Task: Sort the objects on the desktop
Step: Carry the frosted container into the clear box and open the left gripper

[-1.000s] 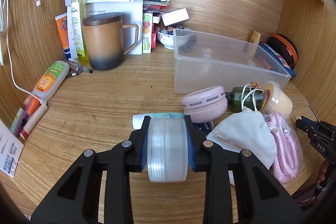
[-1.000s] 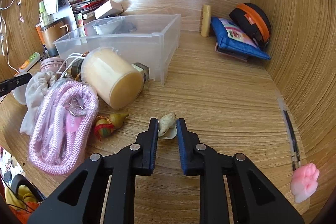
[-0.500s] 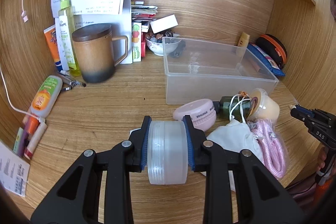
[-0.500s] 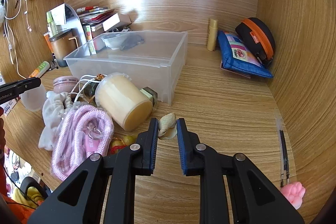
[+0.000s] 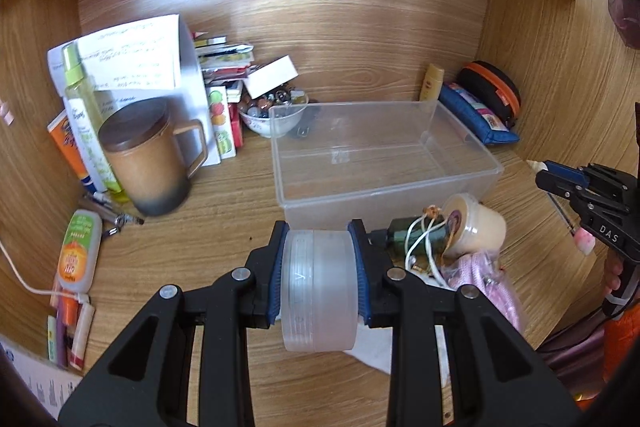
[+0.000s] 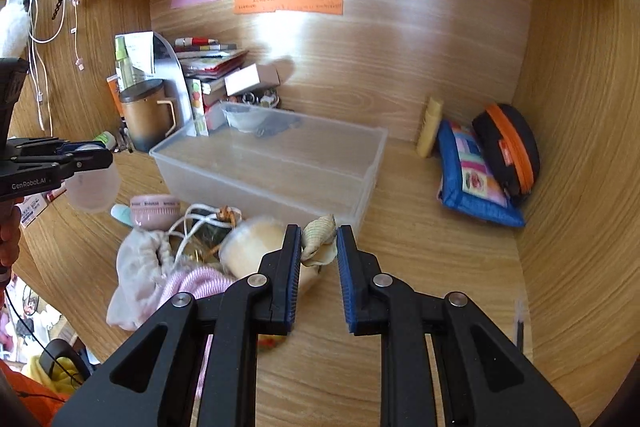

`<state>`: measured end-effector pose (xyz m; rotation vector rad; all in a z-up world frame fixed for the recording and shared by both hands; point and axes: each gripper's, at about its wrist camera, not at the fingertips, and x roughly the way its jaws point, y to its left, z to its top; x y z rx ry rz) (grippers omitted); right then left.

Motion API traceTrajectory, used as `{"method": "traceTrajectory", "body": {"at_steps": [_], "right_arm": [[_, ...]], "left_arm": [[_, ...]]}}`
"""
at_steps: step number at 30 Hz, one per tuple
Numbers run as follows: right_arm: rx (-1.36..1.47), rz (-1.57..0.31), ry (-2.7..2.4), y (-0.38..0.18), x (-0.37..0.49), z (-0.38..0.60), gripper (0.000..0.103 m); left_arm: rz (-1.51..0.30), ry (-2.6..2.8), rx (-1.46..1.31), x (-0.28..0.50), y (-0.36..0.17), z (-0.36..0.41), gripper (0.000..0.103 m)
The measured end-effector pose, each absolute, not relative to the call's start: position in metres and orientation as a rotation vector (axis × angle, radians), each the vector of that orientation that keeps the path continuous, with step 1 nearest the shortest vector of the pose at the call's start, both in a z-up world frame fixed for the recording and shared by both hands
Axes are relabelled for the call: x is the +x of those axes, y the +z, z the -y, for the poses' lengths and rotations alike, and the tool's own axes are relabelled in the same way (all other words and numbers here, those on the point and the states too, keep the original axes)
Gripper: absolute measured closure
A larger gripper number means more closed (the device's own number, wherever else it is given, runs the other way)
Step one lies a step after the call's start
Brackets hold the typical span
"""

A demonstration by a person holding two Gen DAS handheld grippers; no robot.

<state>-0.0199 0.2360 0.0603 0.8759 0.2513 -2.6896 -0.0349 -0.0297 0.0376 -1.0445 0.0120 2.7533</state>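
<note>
Now one clear plastic bin [image 5: 384, 163] stands on the desk with nothing in it, and left of it one brown lidded mug [image 5: 148, 155], behind it one white bowl [image 5: 272, 117] full of small beads. Before the bin, the left gripper [image 5: 319, 281] is clamped on one frosted round jar [image 5: 319, 291]. Further right, the right gripper [image 6: 318, 259] is closed on one seashell [image 6: 318, 241].

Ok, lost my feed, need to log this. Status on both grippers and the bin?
Left gripper shut on clear jar. Right gripper shut on shell. Bin empty, path to it open.
</note>
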Motion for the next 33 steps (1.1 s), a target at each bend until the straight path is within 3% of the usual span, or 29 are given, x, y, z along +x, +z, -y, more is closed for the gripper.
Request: {"method": "traceTrajectory", "body": {"at_steps": [16,33], "right_arm": [[0.808,-0.310,-2.661,0.087,-0.081,-0.211,0.087],[0.905,-0.318,-2.571,0.072,-0.144,-0.199,0.087]], "left_arm": [[-0.068,2.754,-1.000,-0.091,0.066,0.010,0.074],[-0.112,2.688,-1.072,-0.151,0.056,-0.007,0.074]]}}
